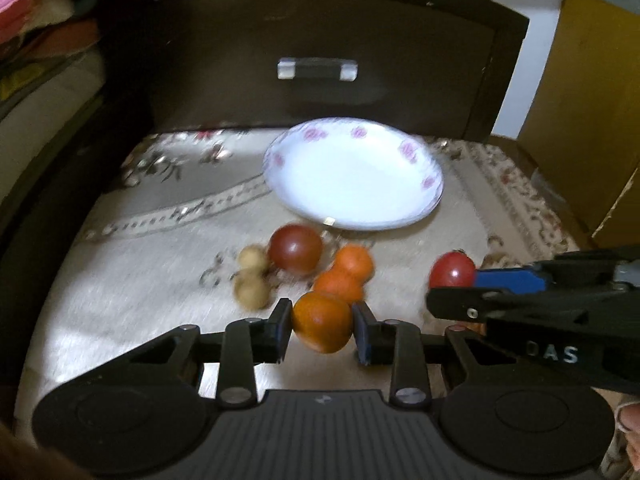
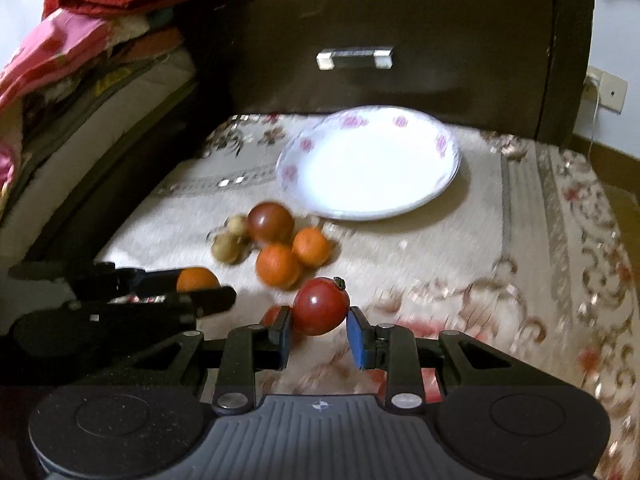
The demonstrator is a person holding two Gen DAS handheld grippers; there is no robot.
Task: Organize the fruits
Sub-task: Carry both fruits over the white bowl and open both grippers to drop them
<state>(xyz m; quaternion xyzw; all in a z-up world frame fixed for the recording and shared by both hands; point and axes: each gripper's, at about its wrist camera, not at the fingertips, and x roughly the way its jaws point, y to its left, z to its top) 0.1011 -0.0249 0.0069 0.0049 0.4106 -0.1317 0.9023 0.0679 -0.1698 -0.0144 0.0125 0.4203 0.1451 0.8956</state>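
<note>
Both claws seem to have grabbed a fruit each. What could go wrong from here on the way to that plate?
The orange and the red tomato are round and pinched only at their sides, so either might slip or get squashed. The plate sits on soft carpet, so a dropped fruit might roll out. The left gripper and right gripper are close together and could bump.

Both cameras look low and forward over the patterned rug (image 1: 160, 280), close to the fruit, facing the dark drawer (image 1: 320, 40). The left view sits left of the right one. Both views share the white plate (image 1: 356, 178) and the fruit cluster, and each catches the other tool at its edge.
</note>
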